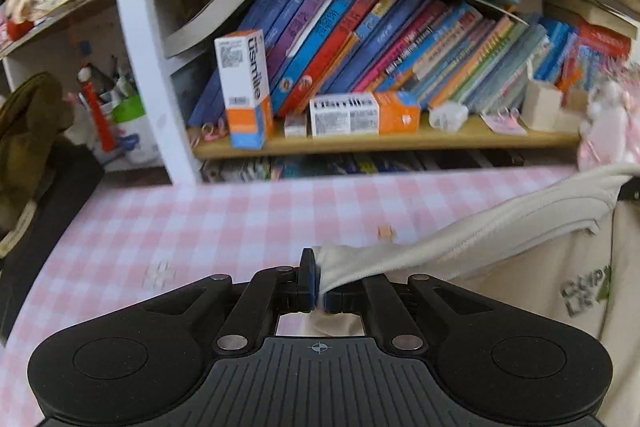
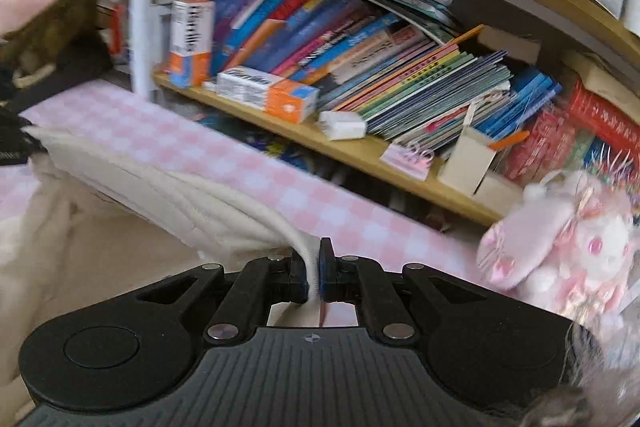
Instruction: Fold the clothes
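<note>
We hold one cream cotton garment with grey-green printed lettering (image 1: 520,247) stretched between two black two-finger grippers above the pink-and-white checked tablecloth (image 1: 200,223); the cloth hangs below the taut edge and its lower part appears to rest on the table. The left gripper (image 1: 318,291) is clenched on one end of the bunched edge, with fabric pinched between its blue-padded fingers, and the right gripper (image 2: 316,285) is clenched on the other end in the same manner. We judge the main risk to be slippage: each grasp takes only a narrow roll of fabric, so a sharp pull apart could draw the edge out of one jaw and drop that side. A second risk is an uneven fold, since the edge is gathered rather than flat and the hanging panel may crease if lowered as it is. A third risk lies at the right, where the pink plush toy (image 2: 560,235) sits near the right gripper and could be swept by it. We count one garment, two grippers, one plush toy, two white-and-orange cartons (image 1: 244,87) on the wooden shelf (image 1: 400,143), and one row of leaning books (image 1: 380,43) too many to count reliably.
</note>
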### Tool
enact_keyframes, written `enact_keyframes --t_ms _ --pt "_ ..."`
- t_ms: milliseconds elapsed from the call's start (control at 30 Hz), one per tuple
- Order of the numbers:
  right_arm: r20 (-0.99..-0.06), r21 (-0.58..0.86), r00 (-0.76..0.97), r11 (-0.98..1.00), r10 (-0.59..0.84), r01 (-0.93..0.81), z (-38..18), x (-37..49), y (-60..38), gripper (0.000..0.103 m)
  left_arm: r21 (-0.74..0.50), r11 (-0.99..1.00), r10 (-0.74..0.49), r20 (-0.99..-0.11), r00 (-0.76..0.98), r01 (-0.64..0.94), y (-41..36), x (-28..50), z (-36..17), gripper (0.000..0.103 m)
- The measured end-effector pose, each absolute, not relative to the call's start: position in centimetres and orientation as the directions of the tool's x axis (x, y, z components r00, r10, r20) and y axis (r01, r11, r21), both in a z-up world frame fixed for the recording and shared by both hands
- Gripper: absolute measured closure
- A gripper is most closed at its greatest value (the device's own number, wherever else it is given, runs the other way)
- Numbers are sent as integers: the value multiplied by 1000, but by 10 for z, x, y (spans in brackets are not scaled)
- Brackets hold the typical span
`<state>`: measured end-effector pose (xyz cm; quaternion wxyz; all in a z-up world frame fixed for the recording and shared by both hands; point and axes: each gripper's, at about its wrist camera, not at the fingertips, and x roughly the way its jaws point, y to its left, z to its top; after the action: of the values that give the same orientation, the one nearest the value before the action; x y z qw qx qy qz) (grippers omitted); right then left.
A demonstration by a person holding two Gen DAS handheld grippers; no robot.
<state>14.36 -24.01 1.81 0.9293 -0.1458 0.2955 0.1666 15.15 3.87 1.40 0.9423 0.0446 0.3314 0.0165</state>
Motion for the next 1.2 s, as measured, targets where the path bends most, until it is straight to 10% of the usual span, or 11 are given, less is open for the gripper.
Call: enact_keyframes --t_ms 133,267,400,733,1200 --pt "-581 -209 797 916 165 -342 17 181 -235 98 85 996 62 -638 768 -9 42 172 18 85" --pt "-615 -208 778 925 129 -318 15 214 -227 97 175 984 142 -685 714 -27 42 179 12 12" --pt "-722 -247 687 897 82 -367 -10 223 -223 58 256 966 173 -741 649 34 48 150 -13 12" --pt "-721 -86 636 875 275 -476 -9 110 -234 54 39 999 16 -714 700 16 41 0 -19 12" --pt "-776 -105 527 752 347 -651 -44 21 -182 51 378 811 -25 -742 670 447 -37 -57 -56 13"
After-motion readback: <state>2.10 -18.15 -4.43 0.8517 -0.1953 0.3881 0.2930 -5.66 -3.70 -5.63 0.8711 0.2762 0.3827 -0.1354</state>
